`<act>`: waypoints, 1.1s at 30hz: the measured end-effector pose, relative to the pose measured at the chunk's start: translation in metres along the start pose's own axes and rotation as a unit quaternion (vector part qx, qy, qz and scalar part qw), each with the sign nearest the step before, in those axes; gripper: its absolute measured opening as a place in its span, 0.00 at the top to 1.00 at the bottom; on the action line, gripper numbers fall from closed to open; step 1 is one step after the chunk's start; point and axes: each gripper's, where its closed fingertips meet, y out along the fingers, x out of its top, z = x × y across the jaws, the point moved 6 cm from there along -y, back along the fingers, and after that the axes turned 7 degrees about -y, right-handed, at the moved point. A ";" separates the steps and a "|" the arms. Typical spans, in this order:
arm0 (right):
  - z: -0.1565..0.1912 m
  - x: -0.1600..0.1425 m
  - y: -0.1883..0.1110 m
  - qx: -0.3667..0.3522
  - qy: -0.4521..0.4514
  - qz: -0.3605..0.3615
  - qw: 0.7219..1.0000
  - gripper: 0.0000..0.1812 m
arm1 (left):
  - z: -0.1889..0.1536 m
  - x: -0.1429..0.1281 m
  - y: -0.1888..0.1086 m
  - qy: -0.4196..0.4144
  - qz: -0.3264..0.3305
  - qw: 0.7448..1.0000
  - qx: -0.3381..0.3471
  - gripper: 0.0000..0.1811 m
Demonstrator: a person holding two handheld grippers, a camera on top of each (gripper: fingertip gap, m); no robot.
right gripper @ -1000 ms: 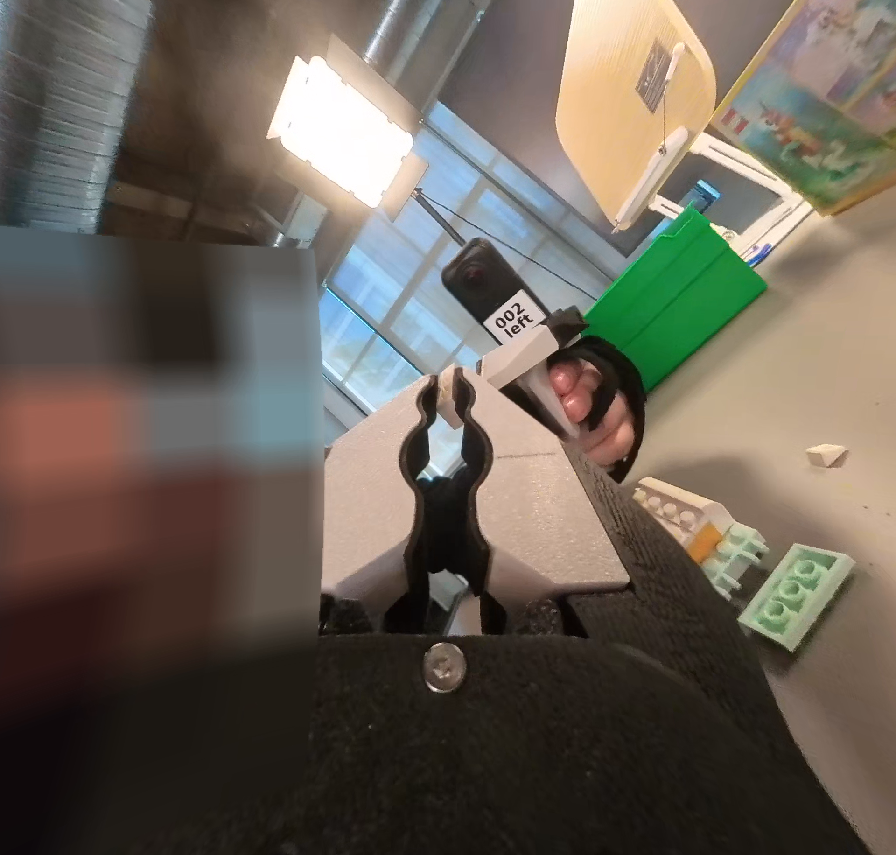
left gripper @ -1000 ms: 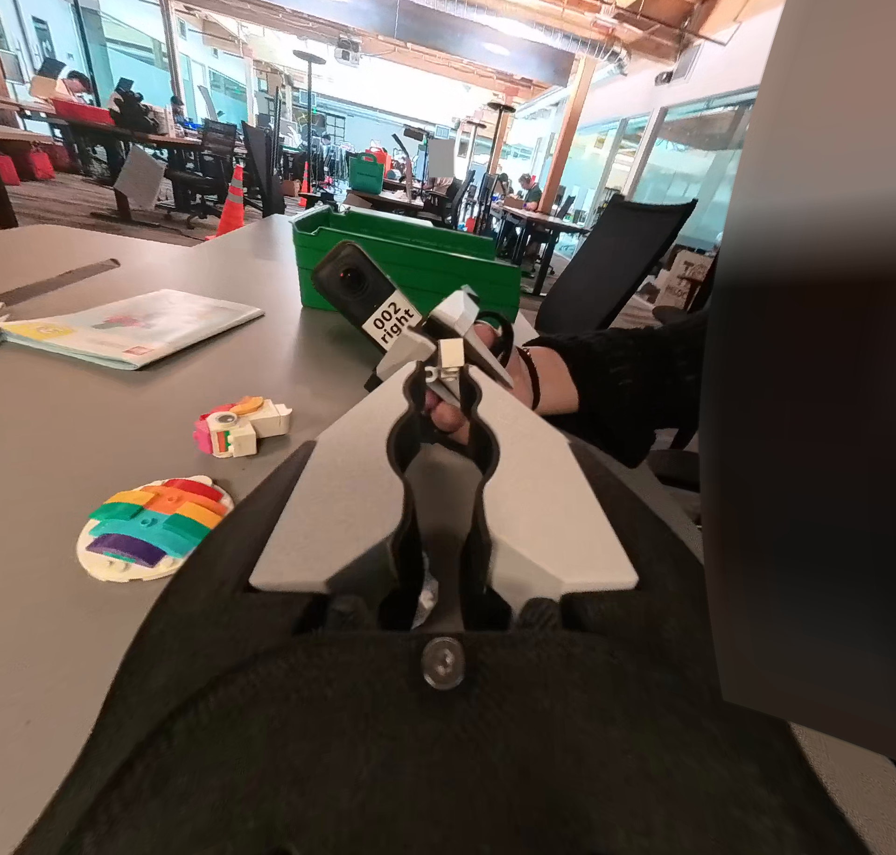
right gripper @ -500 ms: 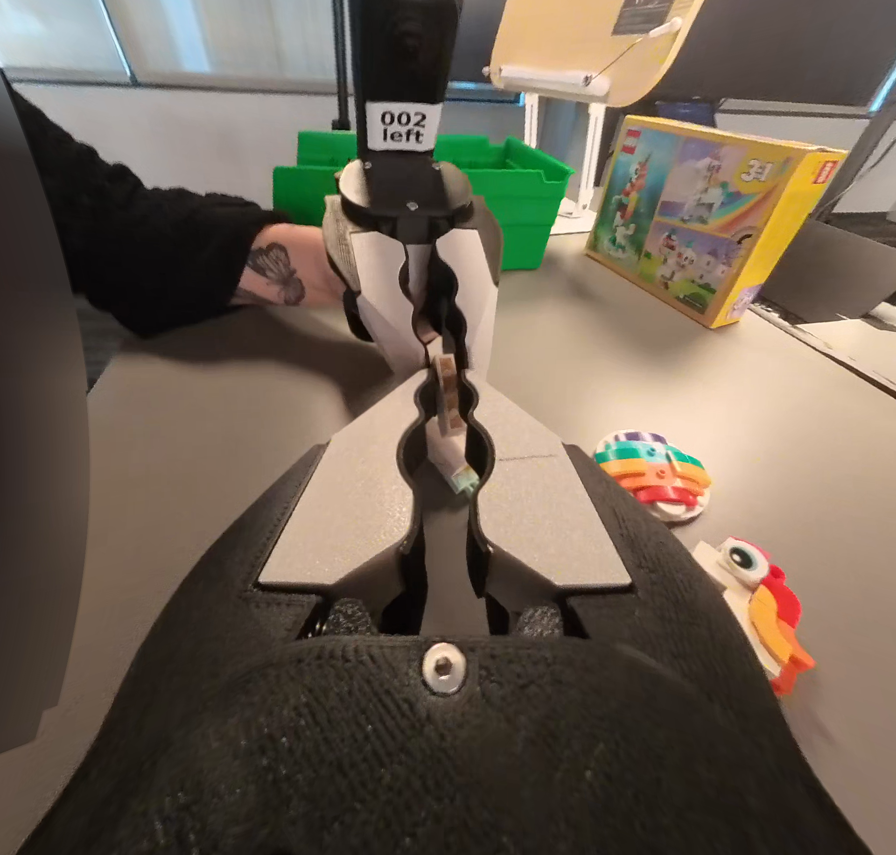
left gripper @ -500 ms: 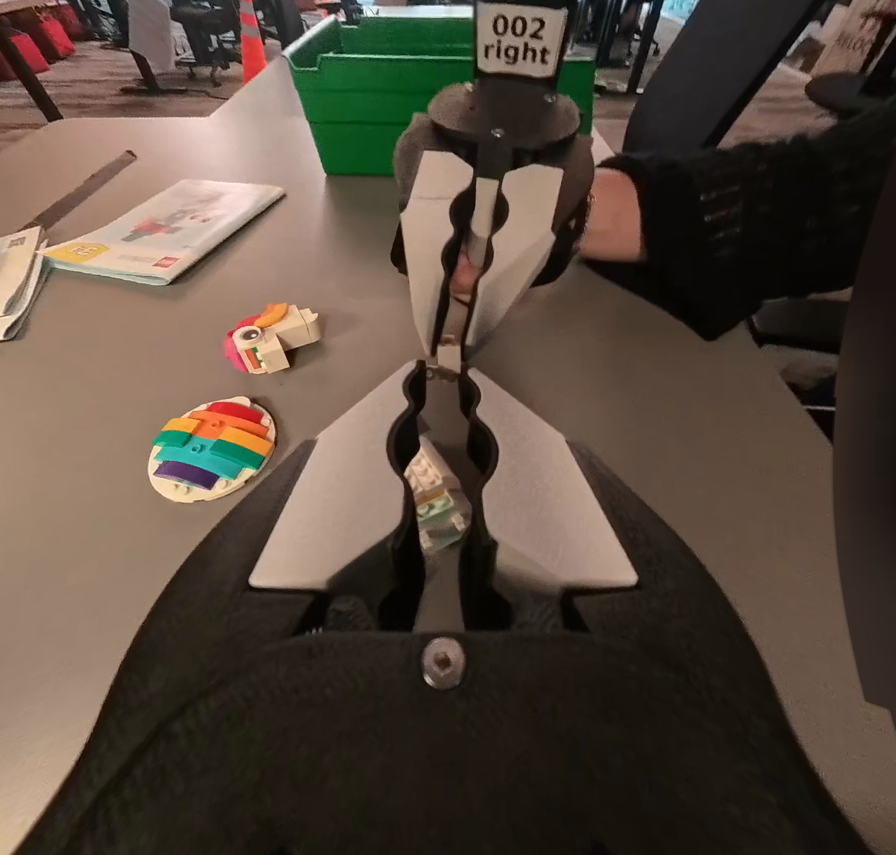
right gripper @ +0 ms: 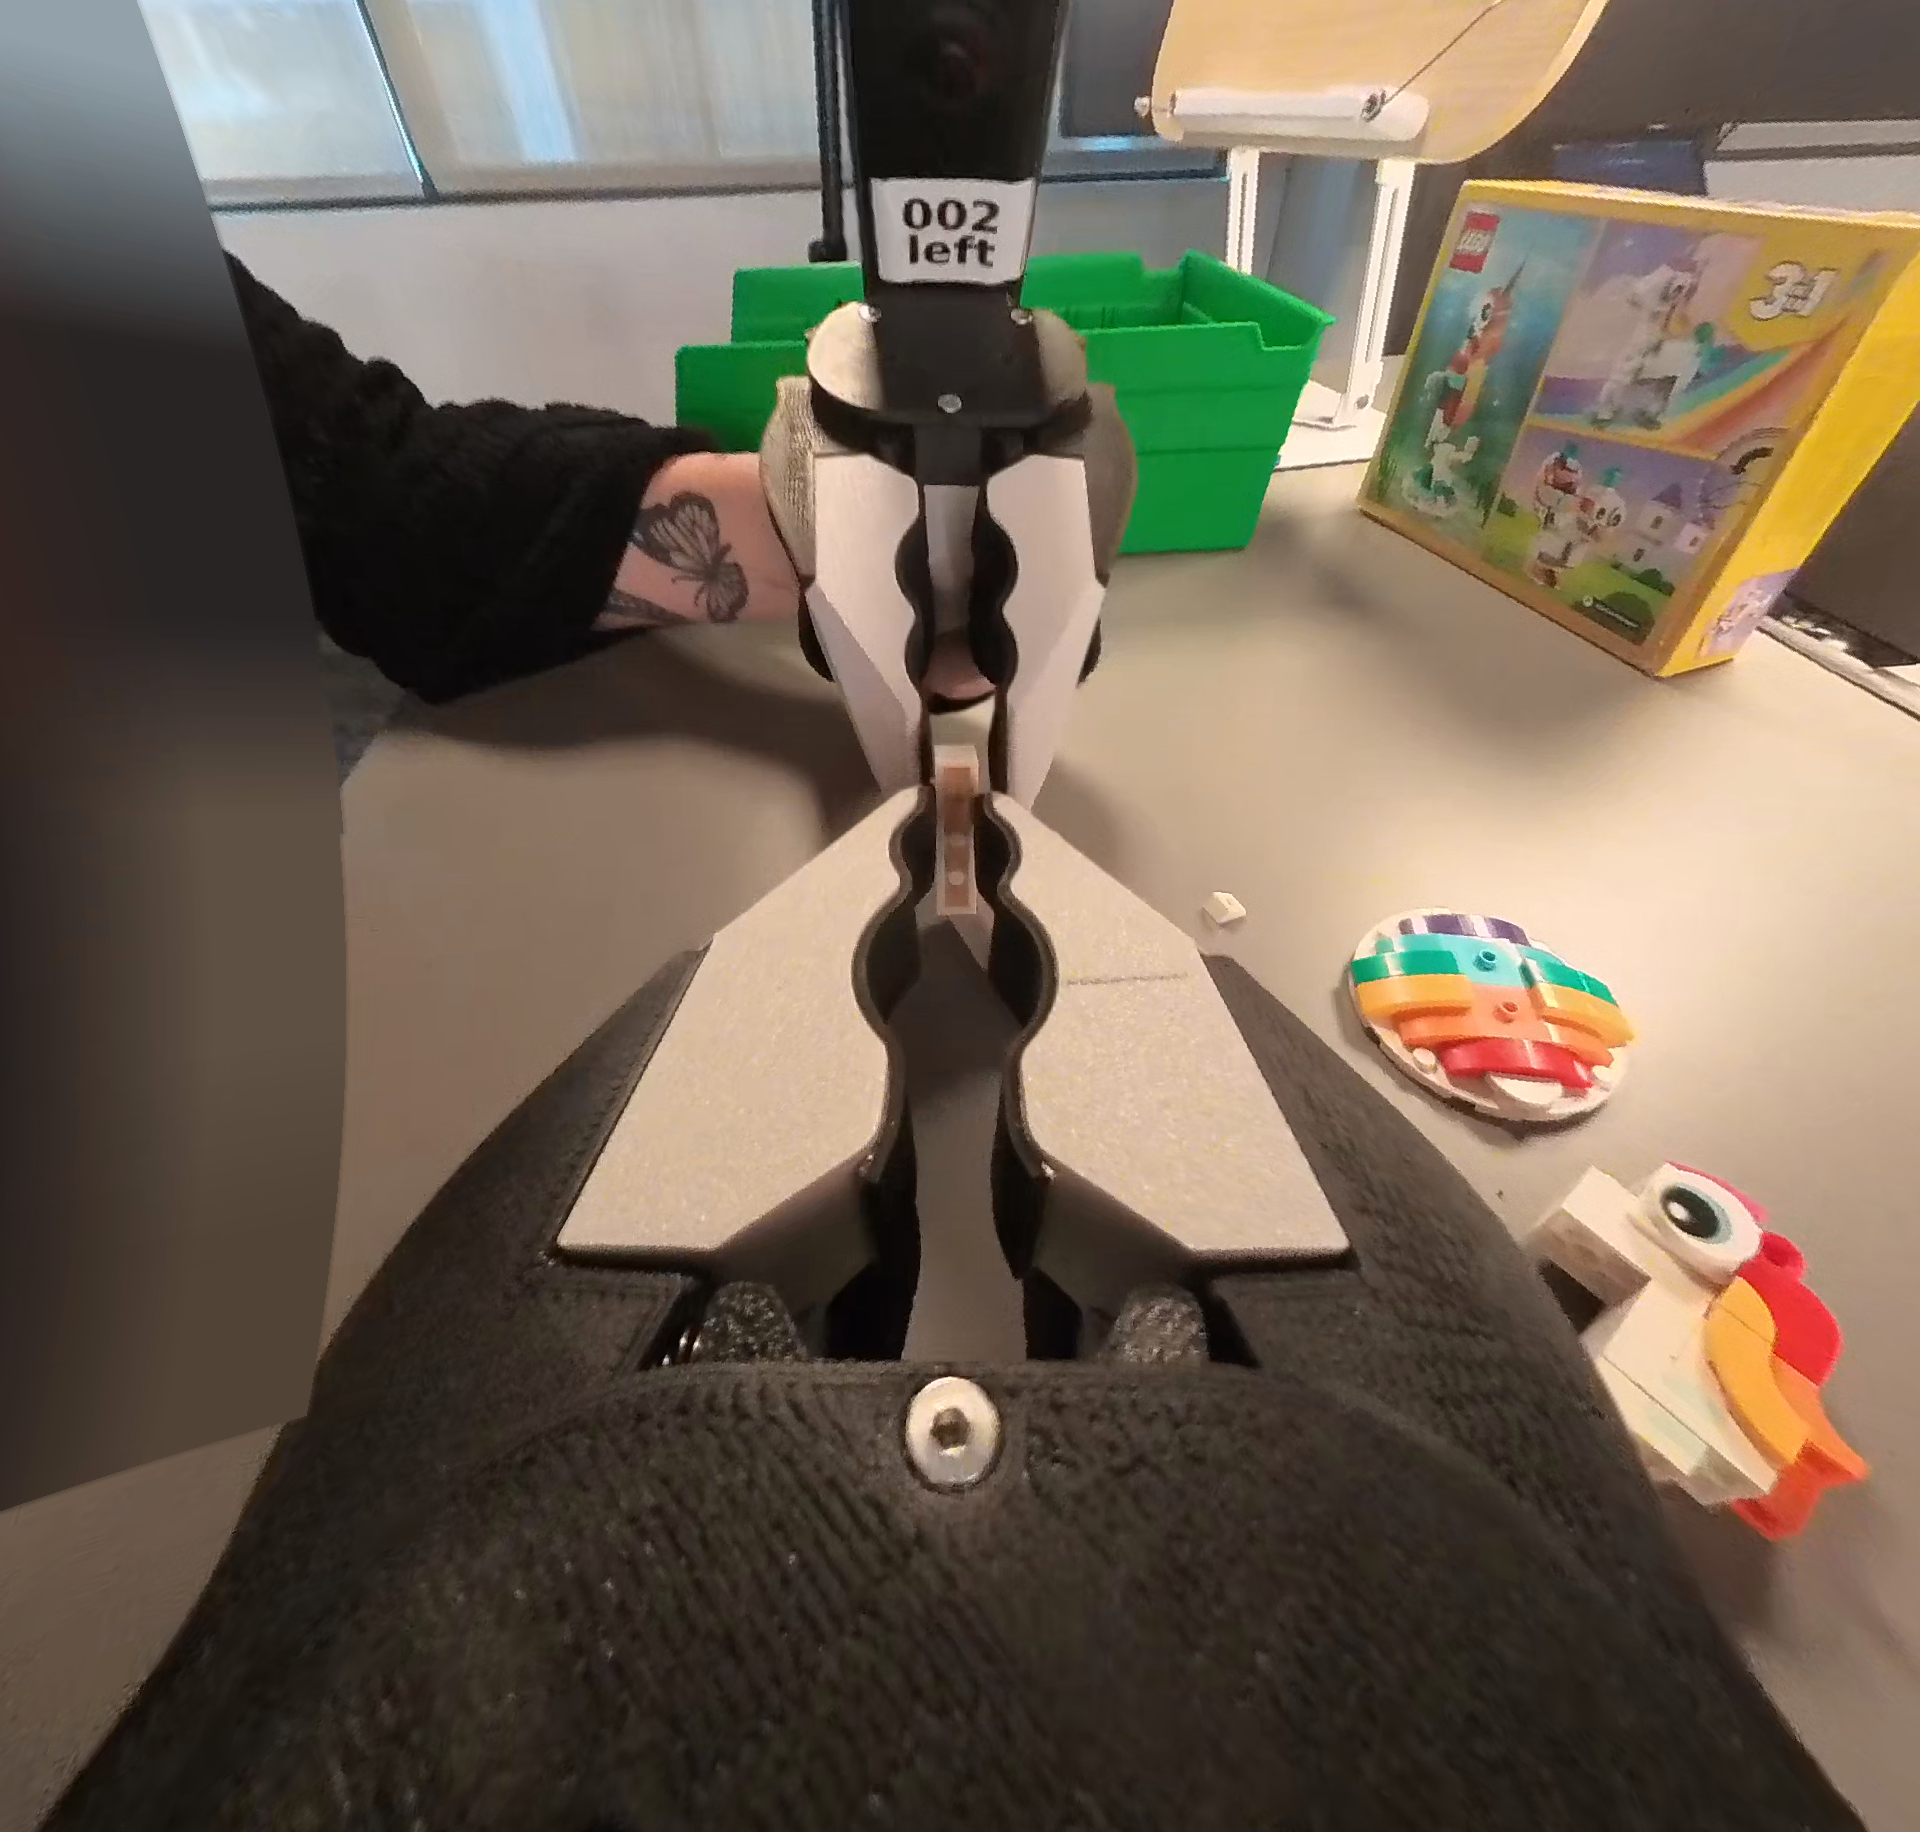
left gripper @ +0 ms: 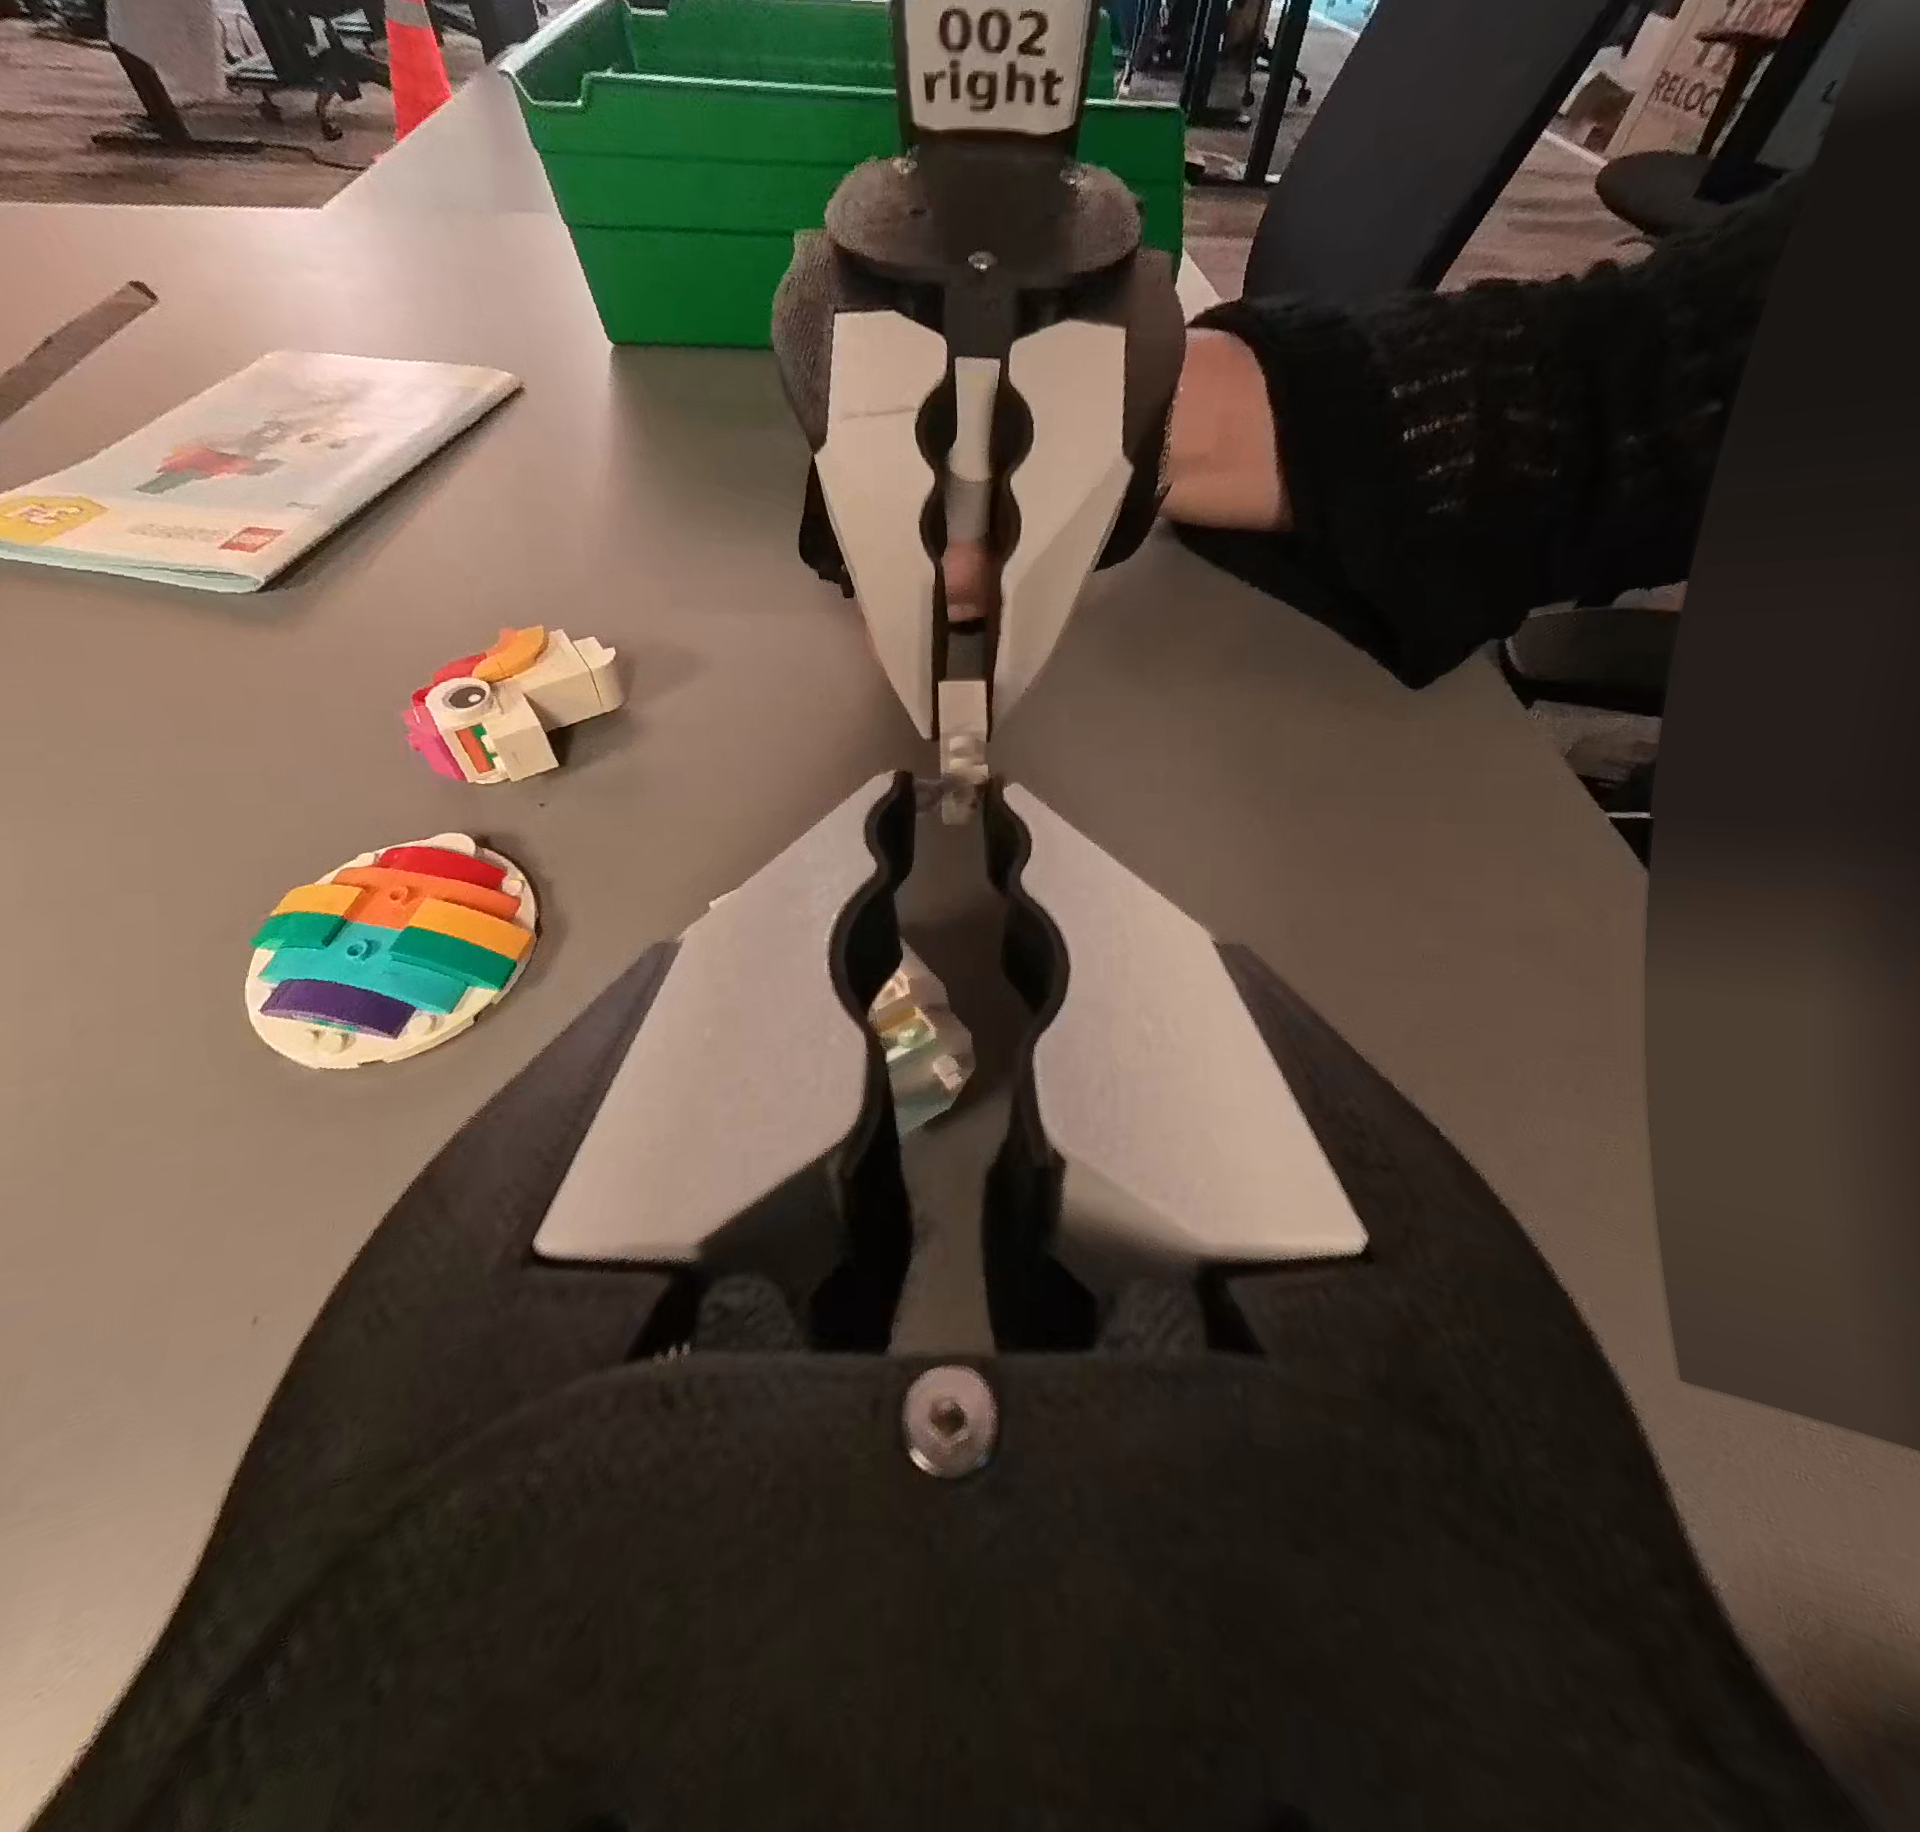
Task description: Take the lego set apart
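My left gripper [left gripper: 951, 795] and right gripper [left gripper: 961, 722] meet tip to tip above the grey table [left gripper: 1299, 847]. Both are shut on a small white lego assembly [left gripper: 961, 748] held between them. In the right wrist view my right gripper [right gripper: 951, 806] pinches a thin white and tan piece [right gripper: 956, 863], and the left gripper [right gripper: 961, 748] grips its far end. A white and mint lego chunk [left gripper: 914, 1044] lies on the table under my left fingers. I cannot tell whether the held parts are still joined.
A rainbow lego disc [left gripper: 393, 951] and a unicorn head [left gripper: 514, 707] lie on the table left of the left gripper. A booklet [left gripper: 239, 473] and a green bin [left gripper: 727, 172] sit farther back. A lego box [right gripper: 1642, 411] and a tiny white piece [right gripper: 1224, 909] show in the right wrist view. Left and right tips are no more than a few centimetres apart. It is some 12 centimetres from my left tips to the rainbow lego disc [left gripper: 393, 951]. It is also in sight in the right wrist view [right gripper: 1462, 971].
Both grippers have swung down from a raised, tilted pose and now face each other level over the table. They stay shut on the small piece.
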 end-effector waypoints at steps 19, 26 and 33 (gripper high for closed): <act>-0.025 -0.004 -0.019 -0.042 0.134 -0.065 0.988 0.97 | 0.071 -0.046 -0.033 -0.241 0.075 0.948 0.193 0.81; -0.021 -0.001 -0.012 -0.033 0.133 -0.089 0.987 0.97 | 0.074 -0.041 -0.033 -0.200 0.069 0.944 0.252 0.56; -0.016 0.008 -0.013 -0.029 0.095 -0.116 0.988 0.97 | 0.033 -0.013 -0.011 -0.105 0.005 0.989 0.103 0.70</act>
